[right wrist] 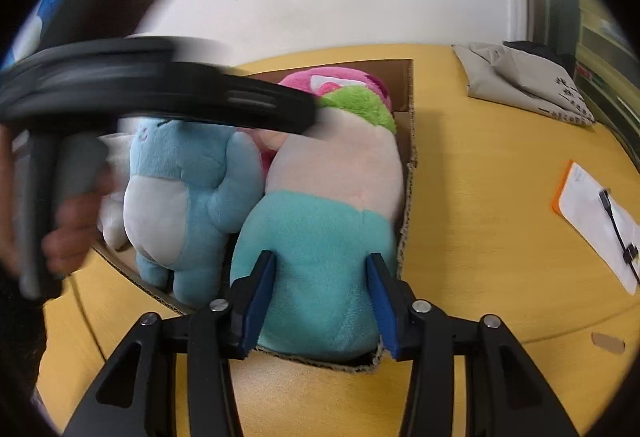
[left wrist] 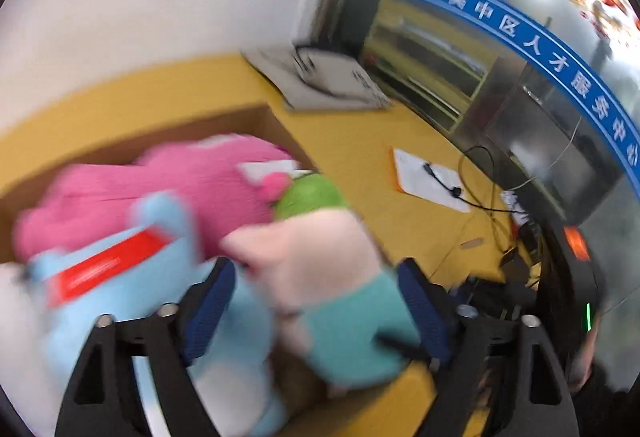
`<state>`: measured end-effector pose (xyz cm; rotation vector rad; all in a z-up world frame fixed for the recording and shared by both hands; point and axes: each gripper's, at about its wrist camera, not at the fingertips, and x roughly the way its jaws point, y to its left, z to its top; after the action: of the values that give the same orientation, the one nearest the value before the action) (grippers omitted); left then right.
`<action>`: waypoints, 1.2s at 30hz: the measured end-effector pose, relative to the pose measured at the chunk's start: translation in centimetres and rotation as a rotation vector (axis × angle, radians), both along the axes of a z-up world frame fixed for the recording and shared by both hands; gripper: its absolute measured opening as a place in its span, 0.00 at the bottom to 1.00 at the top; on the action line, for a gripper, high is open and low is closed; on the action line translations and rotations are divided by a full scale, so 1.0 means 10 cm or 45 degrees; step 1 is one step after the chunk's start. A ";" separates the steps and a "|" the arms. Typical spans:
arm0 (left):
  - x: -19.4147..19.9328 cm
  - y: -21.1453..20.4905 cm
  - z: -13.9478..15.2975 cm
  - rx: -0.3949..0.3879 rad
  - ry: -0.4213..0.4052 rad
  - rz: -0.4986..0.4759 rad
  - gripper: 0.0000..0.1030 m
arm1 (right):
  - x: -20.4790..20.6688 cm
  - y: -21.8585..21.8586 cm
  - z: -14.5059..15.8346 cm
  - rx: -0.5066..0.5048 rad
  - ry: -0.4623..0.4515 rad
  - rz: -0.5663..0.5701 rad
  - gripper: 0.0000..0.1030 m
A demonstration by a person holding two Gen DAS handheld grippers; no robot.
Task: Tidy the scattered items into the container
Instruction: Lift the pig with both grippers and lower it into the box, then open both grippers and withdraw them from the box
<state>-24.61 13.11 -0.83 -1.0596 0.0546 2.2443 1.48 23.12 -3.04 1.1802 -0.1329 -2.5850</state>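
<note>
A cardboard box [right wrist: 408, 197] on the yellow table holds several plush toys: a pink one [right wrist: 320, 77] at the back, a light blue one [right wrist: 188, 177], a white one [right wrist: 114, 205] at the left, and a peach plush with teal bottom and green tuft [right wrist: 328, 229]. My right gripper [right wrist: 320, 293] is shut on the teal bottom, which fills the gap between its blue pads. My left gripper [left wrist: 320, 301] stands wide open above the box [left wrist: 256, 121], blurred. The peach and teal plush [left wrist: 320, 261] lies between its fingers, and the light blue plush [left wrist: 160, 277] behind the left one.
A hand [right wrist: 68, 233] holds the other gripper's handle across the left of the right wrist view. A folded grey bag [right wrist: 524, 77] lies at the table's back. A paper on an orange board [right wrist: 600, 225] with a black cable lies to the right. A glass wall [left wrist: 540, 49] borders the table.
</note>
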 end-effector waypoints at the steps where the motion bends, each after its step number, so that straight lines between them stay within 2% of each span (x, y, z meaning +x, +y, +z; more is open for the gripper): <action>1: 0.16 -0.19 0.04 -0.023 0.051 0.036 0.95 | 0.04 -0.02 0.04 0.009 0.004 -0.025 0.55; 2: 0.33 -0.42 0.04 -0.055 0.082 0.079 0.95 | 0.13 -0.05 0.10 0.024 0.011 -0.042 0.59; 4: 0.56 -0.82 -0.06 -0.123 0.081 0.153 0.95 | 0.22 -0.16 0.21 0.069 0.071 -0.064 0.72; 6: 0.67 -1.19 -0.24 -0.169 0.028 0.252 0.95 | 0.26 -0.34 0.28 0.068 0.122 -0.007 0.73; 9: 0.65 -1.63 -0.56 -0.160 -0.109 0.378 0.92 | 0.19 -0.65 0.17 0.141 0.106 0.027 0.75; 10: 0.64 -1.73 -0.65 -0.159 -0.141 0.397 0.90 | 0.15 -0.72 0.11 0.193 0.108 0.005 0.76; 11: 0.68 -1.78 -0.67 -0.154 -0.098 0.386 0.86 | 0.16 -0.81 0.06 0.268 0.123 -0.018 0.76; 14: 0.72 -1.79 -0.68 -0.150 -0.115 0.363 0.86 | 0.21 -0.99 -0.01 0.447 0.149 -0.042 0.76; 16: 0.79 -1.74 -0.67 -0.170 -0.119 0.351 0.86 | 0.25 -1.03 -0.03 0.501 0.159 -0.055 0.76; 19: 0.97 -1.65 -0.66 -0.181 -0.108 0.313 0.86 | 0.34 -0.98 -0.01 0.492 0.155 -0.095 0.76; 22: 1.11 -1.67 -0.63 -0.121 -0.108 0.331 0.86 | 0.44 -0.87 0.06 0.417 0.144 -0.122 0.76; 25: 1.22 -1.74 -0.51 -0.043 -0.093 0.429 0.87 | 0.55 -0.76 0.21 0.255 0.130 -0.125 0.77; 26: 1.27 -1.78 -0.43 -0.016 -0.066 0.471 0.90 | 0.60 -0.75 0.26 0.240 0.146 -0.134 0.78; 27: 1.34 -1.81 -0.34 0.005 -0.027 0.514 0.95 | 0.66 -0.75 0.34 0.241 0.174 -0.146 0.79; 29: 1.52 -1.86 -0.14 0.020 0.068 0.607 1.00 | 0.76 -0.76 0.45 0.252 0.216 -0.162 0.80; 32: 1.72 -1.78 0.09 0.010 0.150 0.655 1.00 | 0.86 -0.78 0.57 0.267 0.261 -0.180 0.80; 36: 1.89 -1.67 0.20 -0.035 0.186 0.657 1.00 | 0.94 -0.83 0.62 0.292 0.300 -0.199 0.80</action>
<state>-5.76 -3.61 1.20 -1.0045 -0.1421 2.7884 10.89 14.84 3.17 0.9582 0.1306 -2.9169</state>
